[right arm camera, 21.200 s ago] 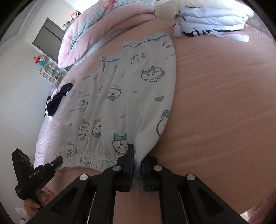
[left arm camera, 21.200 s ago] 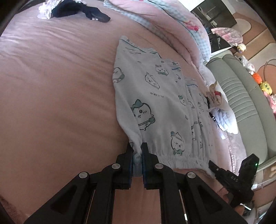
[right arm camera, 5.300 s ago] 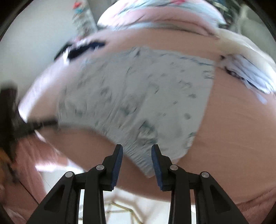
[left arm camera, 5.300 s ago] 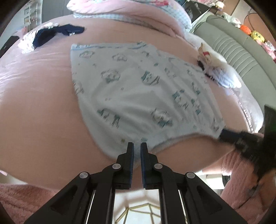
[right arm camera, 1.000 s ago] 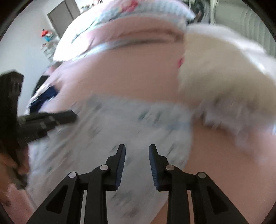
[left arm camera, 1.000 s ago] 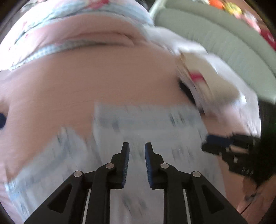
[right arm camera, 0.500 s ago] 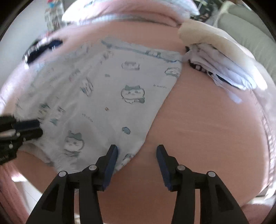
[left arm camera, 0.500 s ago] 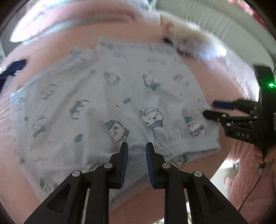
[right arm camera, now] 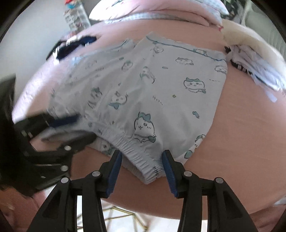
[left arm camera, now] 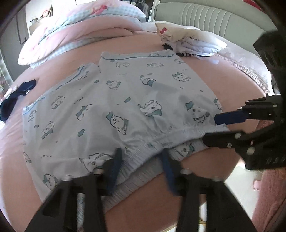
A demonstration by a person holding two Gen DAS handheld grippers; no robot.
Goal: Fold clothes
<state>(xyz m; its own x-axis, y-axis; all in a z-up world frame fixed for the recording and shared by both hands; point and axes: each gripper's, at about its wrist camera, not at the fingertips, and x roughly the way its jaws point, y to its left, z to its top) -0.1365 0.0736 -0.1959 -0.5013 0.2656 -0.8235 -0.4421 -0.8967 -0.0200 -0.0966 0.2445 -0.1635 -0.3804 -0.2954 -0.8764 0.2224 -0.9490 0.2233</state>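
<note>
Pale blue shorts [left arm camera: 125, 107] printed with cartoon animals lie flat on the pink bed [left arm camera: 223, 76], elastic waistband toward me. My left gripper [left arm camera: 141, 160] is open, its jaws either side of the waistband's left part. My right gripper [right arm camera: 142, 160] is open, its jaws straddling the waistband's right corner. The shorts also show in the right wrist view [right arm camera: 152, 89]. Each gripper appears in the other's view: the right gripper [left arm camera: 216, 127] at the right, the left gripper [right arm camera: 84, 126] at the left. Neither grips the cloth.
A stack of folded white clothes [left arm camera: 193, 42] lies beyond the shorts at the right. A pink quilt [left arm camera: 80, 30] lies at the back. Dark blue clothing [left arm camera: 16, 96] lies at the left. A green headboard [left arm camera: 214, 16] stands behind. The bed's edge is right below me.
Both grippers have opened wider and come down to the waistband at the bed's near edge. The shorts lie spread flat in the same place.
</note>
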